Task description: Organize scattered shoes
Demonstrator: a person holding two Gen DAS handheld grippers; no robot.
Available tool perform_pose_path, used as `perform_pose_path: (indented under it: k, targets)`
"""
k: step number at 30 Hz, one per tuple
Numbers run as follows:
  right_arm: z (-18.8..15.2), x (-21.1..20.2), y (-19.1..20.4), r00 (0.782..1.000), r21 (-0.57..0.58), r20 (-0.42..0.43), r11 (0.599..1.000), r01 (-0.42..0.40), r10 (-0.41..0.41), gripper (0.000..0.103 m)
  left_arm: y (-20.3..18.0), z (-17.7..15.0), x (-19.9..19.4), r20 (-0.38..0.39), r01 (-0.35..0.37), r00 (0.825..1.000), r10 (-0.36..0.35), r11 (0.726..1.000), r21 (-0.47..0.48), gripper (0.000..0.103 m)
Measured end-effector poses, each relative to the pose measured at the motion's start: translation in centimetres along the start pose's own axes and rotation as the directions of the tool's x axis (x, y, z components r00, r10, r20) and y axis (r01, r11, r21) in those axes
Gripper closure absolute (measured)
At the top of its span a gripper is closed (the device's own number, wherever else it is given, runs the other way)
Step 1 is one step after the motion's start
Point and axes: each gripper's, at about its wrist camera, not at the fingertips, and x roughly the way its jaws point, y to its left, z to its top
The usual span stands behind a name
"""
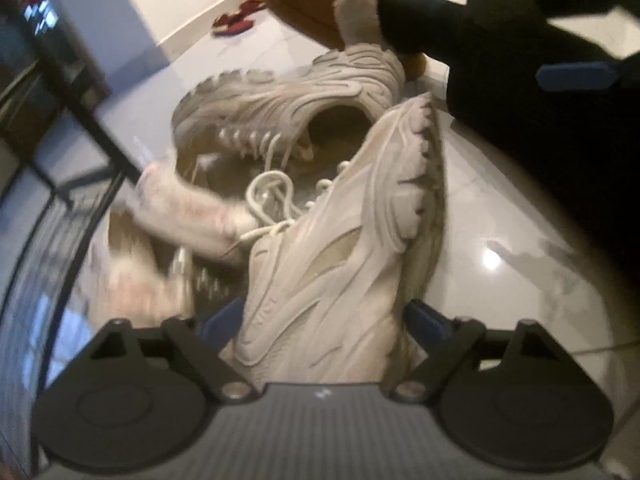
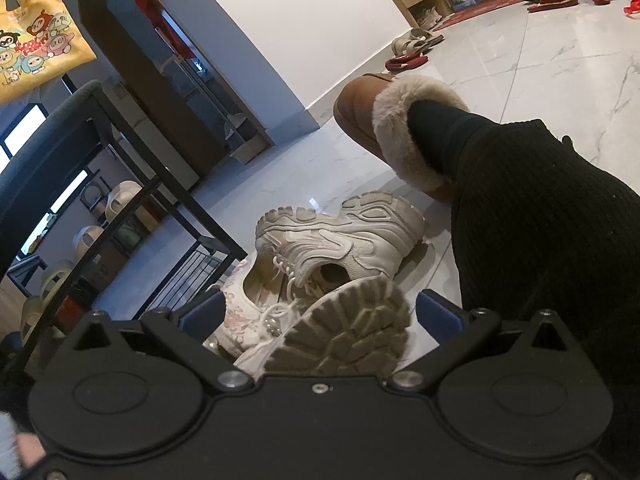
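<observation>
Left gripper [image 1: 324, 320]: its jaws are standing spread on either side of the near sneaker [image 1: 340, 248], the blue pads flanking the shoe's near end; whether they are pressing on it I cannot tell, since the view is blurring.
Right gripper [image 2: 320, 316]: its jaws are standing wide apart, holding nothing, with the same sneaker's [image 2: 340, 336] treaded sole lying between them and facing the camera.
Where the shoes are lying: on the tiled floor [image 2: 540, 80], beside a black metal rack [image 2: 168, 200]; the near sneaker is lying on its side, the far sneaker [image 1: 288, 108] is tipped on its side just beyond, laces mingling, and a pale pink shoe [image 1: 188, 212] is touching them at the rack side.
Long axis: in the left view the near sneaker is running away from the jaws, straight ahead and slightly rightwards.
Nearer gripper: both are sitting close; the left looks better lined up along the shoe.
Also nearby: a person's foot in a brown fur-lined slipper [image 2: 384, 120], and more shoes lying well apart across the floor.
</observation>
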Motion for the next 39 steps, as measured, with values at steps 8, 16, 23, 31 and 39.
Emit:
perform_pose_path:
  k: [8,16,23,31,39]
  targets:
    - [-0.2,-0.1,0.2,1.000,-0.021,-0.009,1.000,0.007,-0.007,0.000,-1.3,-9.1,-6.4,-0.059,-0.065,0.997,0.057,0.987,-0.146,0.017]
    - [-0.7,0.1,0.9,0.994,-0.056,-0.108,0.998,-0.029,0.023,0.000,-0.3,-19.4,-12.8,-0.112,-0.254,0.967,0.229,0.910,-0.327,0.016]
    - [-1.2,0.2,1.7,0.978,-0.088,-0.203,0.993,-0.076,0.057,0.000,-0.5,-22.7,-17.0,-0.128,-0.371,0.924,0.360,0.769,-0.520,0.008]
    - [-6.0,-1.5,10.3,0.933,-0.533,-0.305,0.778,-0.333,0.190,0.000,0.2,-28.0,-23.4,-0.144,-0.273,0.907,0.395,0.294,-0.916,0.001]
    - [-14.2,0.5,21.2,0.931,-0.725,-0.330,0.588,-0.357,0.158,0.000,0.1,-32.6,-23.1,-0.323,-0.362,0.894,0.311,0.076,-0.929,0.001]
